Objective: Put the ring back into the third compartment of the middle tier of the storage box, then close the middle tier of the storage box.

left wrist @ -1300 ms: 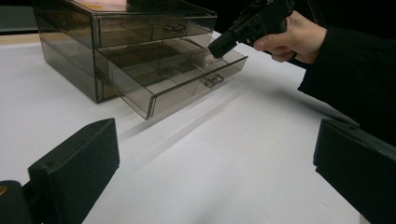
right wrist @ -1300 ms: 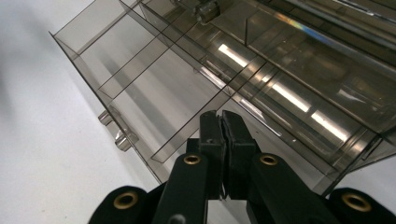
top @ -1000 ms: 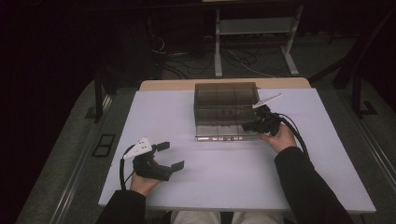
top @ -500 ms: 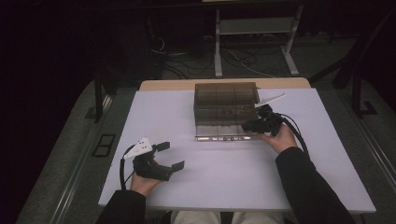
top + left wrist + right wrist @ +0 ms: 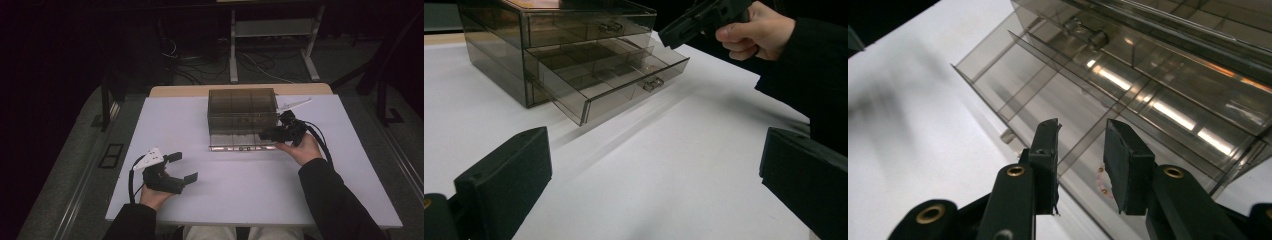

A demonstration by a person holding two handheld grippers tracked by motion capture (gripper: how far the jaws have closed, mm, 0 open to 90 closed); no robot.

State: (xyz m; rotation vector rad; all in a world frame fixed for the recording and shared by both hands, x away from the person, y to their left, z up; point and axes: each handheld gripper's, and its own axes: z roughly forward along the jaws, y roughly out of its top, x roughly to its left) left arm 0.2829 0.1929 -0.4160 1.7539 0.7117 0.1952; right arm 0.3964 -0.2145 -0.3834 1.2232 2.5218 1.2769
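Here, white bench (image 5: pixel 240 200) carried everything | smoky clear drawer box (image 5: pixel 242 107) stood at far middle, lower drawer (image 5: pixel 624 82) pulled out toward the person | right gripper (image 5: pixel 1080 150) above that drawer, jaws just opening, nothing between | left gripper (image 5: pixel 182 167) near front-left, jaws wide apart, empty.

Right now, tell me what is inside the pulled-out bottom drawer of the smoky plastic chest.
The open drawer shows clear dividers forming bare compartments. A small pinkish thing lies near the right hand-held gripper, partly hidden by its jaw. The drawer's rear under the chest stays unclear.
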